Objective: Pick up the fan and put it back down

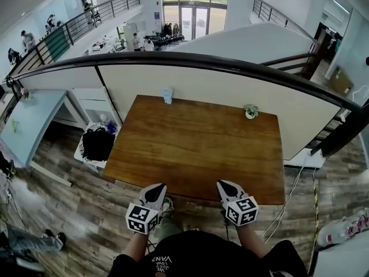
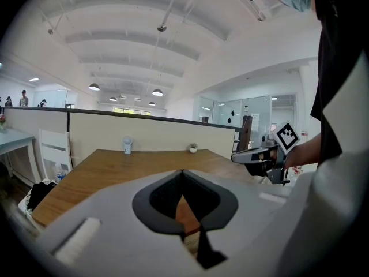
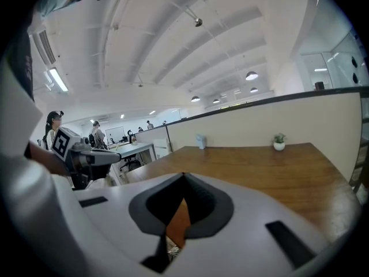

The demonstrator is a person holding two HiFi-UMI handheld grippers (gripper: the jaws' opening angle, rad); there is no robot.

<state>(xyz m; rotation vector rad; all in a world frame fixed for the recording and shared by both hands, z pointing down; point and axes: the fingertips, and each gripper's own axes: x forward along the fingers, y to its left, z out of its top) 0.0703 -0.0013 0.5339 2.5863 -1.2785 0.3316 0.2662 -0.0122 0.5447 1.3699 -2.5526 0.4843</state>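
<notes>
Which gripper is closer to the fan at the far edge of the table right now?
Left. The left gripper sits at the table's near edge, almost straight across from the fan; the right gripper is at that edge too, but farther sideways.

- Brown rectangular wooden table [image 1: 196,149]: smooth top, faint sheen, visible grain.
- Grey moulded-plastic left gripper [image 1: 156,189] and right gripper [image 1: 227,187]: matt shells.
- Grey-brown plank floor [image 1: 81,212]: streaked, wood-look.
- Dark curved handrail [image 1: 230,64]: glossy.

Count: 1 table [image 1: 196,149], 1 fan [image 1: 167,95], 1 potted plant [image 1: 251,112]. Grippers number 2: left gripper [image 1: 159,187], right gripper [image 1: 223,183].
</notes>
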